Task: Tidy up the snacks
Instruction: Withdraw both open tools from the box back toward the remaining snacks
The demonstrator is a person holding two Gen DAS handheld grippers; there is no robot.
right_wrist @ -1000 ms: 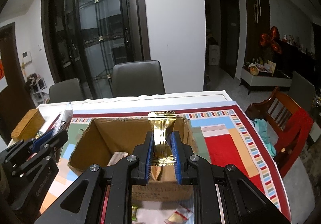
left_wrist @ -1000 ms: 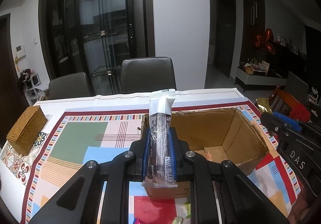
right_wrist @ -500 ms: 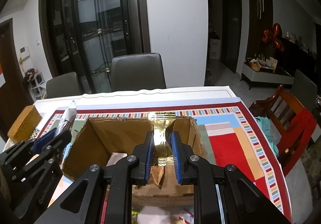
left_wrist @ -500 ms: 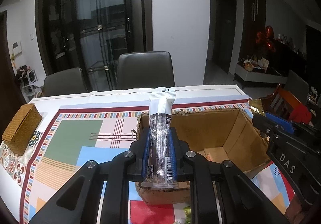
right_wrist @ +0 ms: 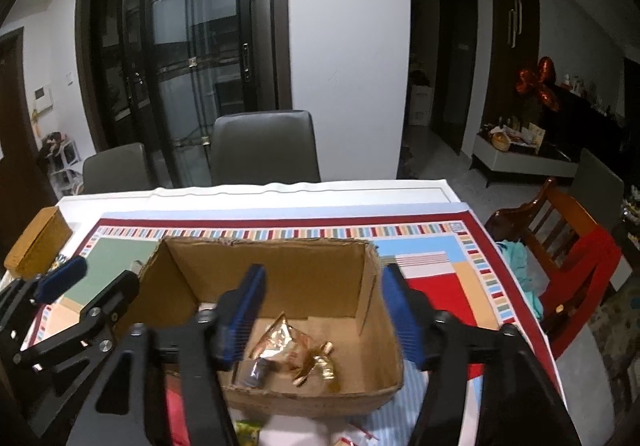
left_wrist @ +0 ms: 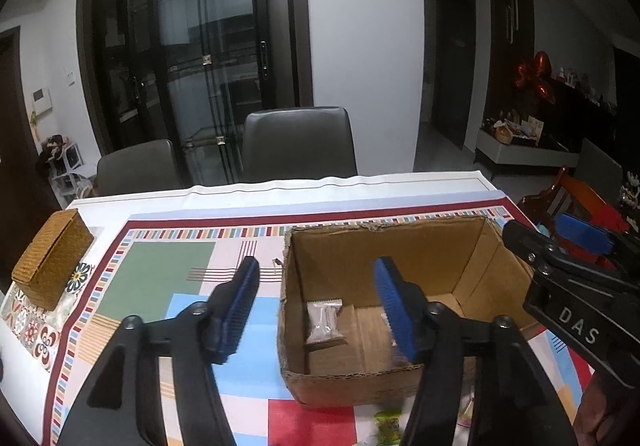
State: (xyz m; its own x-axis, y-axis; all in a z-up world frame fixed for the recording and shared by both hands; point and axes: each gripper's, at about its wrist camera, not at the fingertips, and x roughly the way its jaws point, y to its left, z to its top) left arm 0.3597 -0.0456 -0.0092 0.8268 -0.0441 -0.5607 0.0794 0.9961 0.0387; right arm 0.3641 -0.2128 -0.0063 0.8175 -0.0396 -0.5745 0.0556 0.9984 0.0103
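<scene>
Both jaws wide, empty, over box (left_wrist: 344,390)
Loose snacks (left_wrist: 387,422) lie on worktop (left_wrist: 192,266) near box front, below left gripper (left_wrist: 318,310) & right gripper (right_wrist: 326,316)

Your left gripper (left_wrist: 318,304) hides part of box (left_wrist: 400,246) floor. Dark packet (right_wrist: 256,372) in box blurred, half behind your right gripper (right_wrist: 324,310) finger. Green wrapper (left_wrist: 388,422) cut by bottom edge. Shelf clutter (left_wrist: 516,128) too small to tell.
</scene>
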